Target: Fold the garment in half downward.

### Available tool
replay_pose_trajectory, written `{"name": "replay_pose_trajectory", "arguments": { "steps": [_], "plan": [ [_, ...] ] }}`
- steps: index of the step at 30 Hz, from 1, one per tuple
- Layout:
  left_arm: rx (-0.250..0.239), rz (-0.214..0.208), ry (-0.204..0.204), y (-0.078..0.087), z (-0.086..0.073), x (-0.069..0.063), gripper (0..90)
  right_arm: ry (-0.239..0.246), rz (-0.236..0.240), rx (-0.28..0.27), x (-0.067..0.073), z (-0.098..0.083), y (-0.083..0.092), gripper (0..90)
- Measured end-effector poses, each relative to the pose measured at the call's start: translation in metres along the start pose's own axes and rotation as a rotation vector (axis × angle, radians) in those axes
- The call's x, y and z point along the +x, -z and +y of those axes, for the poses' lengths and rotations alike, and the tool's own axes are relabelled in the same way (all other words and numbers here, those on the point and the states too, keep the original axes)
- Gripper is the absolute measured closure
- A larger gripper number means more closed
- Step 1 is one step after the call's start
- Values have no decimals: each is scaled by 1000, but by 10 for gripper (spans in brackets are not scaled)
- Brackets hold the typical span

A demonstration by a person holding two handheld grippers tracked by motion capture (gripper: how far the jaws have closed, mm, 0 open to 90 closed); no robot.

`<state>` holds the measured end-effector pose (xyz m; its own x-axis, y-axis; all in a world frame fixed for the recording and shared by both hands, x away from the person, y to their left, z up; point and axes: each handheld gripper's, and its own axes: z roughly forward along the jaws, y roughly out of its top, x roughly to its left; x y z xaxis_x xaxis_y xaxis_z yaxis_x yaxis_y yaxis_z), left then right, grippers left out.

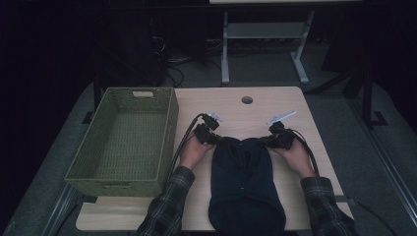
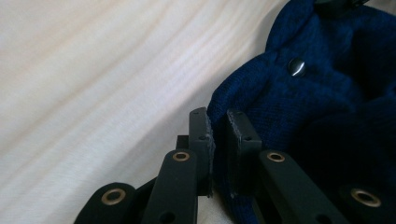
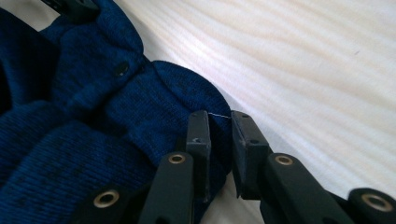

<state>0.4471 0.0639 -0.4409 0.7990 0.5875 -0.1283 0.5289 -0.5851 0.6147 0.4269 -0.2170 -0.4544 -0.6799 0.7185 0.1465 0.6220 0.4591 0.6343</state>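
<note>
A dark navy knit garment point(image 1: 246, 182) lies folded lengthwise on the light wooden table point(image 1: 236, 105), its near end hanging over the front edge. My left gripper point(image 1: 212, 137) holds its far left corner and my right gripper point(image 1: 275, 140) its far right corner. In the left gripper view the jaws point(image 2: 219, 119) are shut on a fold of the blue knit point(image 2: 327, 93), near a dark snap button point(image 2: 296, 66). In the right gripper view the jaws point(image 3: 219, 121) pinch the fabric edge point(image 3: 70, 116), beside another button point(image 3: 122, 69).
A green woven basket point(image 1: 118, 187) stands empty at the left of the table, close to my left forearm. A round cable hole point(image 1: 247, 100) sits near the table's far edge. Another desk's white legs point(image 1: 225, 54) rise behind.
</note>
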Motion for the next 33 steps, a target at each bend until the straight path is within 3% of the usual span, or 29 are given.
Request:
{"name": "replay_pose_trajectory", "arguments": {
  "steps": [3,6,9,19,25,28,33],
  "plan": [
    [-50,39,-26,13,7,-2,819,-29,-4,-54,0,6,12,787],
    [-78,69,-46,23,16,-5,818,-32,-9,-69,-1,11,18,787],
    [-98,75,-55,31,23,-4,817,-27,-14,-100,-1,20,29,787],
    [-193,145,-127,69,50,-11,814,14,-56,-205,1,47,62,789],
    [-250,195,-162,91,63,-17,814,66,-120,-254,7,70,82,788],
    [-246,200,-172,93,61,-20,813,84,-135,-272,12,74,88,788],
    [-231,187,-179,86,44,-25,813,96,-128,-259,19,60,79,788]
  ]
}}
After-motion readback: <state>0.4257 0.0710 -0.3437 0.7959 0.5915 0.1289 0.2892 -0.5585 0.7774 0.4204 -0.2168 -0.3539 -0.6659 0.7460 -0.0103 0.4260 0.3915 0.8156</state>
